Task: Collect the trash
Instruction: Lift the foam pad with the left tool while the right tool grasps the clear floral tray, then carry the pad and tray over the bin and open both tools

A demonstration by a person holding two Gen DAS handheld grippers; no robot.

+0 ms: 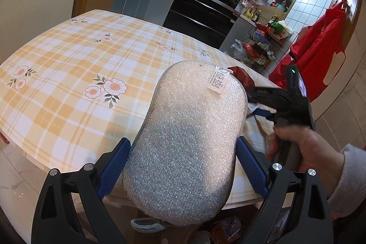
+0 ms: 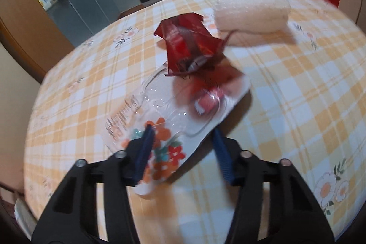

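Note:
My left gripper (image 1: 184, 148) is shut on a silvery scrubbing sponge pad (image 1: 189, 136) with a white label, held above the table's near edge. In the right wrist view the same pad (image 2: 251, 12) shows as a pale roll beyond the trash. A crumpled red wrapper (image 2: 187, 45) and a clear plastic blister pack with a flowered card (image 2: 173, 116) lie on the checked tablecloth (image 2: 297, 95). My right gripper (image 2: 183, 132) is open, its blue fingers on either side of the blister pack's near end. The right gripper also shows in the left wrist view (image 1: 256, 96), next to the red wrapper (image 1: 242, 77).
The table has a yellow checked cloth with flower prints (image 1: 68, 56). Behind it are a black oven (image 1: 203, 10), grey cabinets, a wire rack of groceries (image 1: 263, 47) and a red garment (image 1: 320, 56) hanging at the right.

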